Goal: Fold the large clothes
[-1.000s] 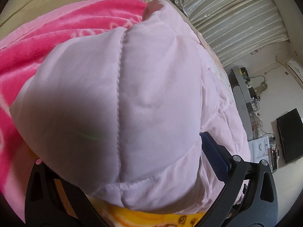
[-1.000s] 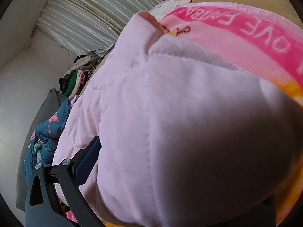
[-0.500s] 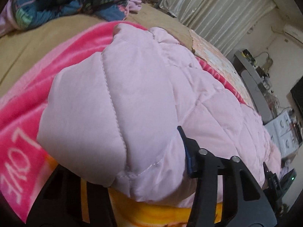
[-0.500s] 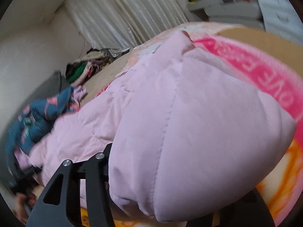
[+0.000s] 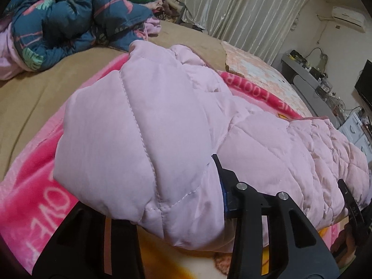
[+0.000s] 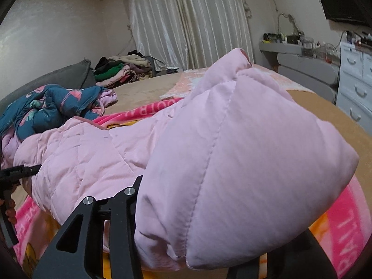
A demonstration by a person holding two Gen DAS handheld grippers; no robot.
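Pink quilted jacket [image 5: 144,139], newly clamped, now higher.

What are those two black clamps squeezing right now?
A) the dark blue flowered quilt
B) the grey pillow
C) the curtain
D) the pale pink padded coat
D: the left gripper and the right gripper each have a puffy fold of the pink coat bulging between their jaws, which have just been closing on it.

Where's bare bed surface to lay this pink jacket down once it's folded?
Free: tan sheet between the pink blanket and blue floral quilt; also tan sheet right of the blanket in the right wrist view. Crowded: clothes pile by the curtain, quilt corner. Pink jacket covers mid-blanket.
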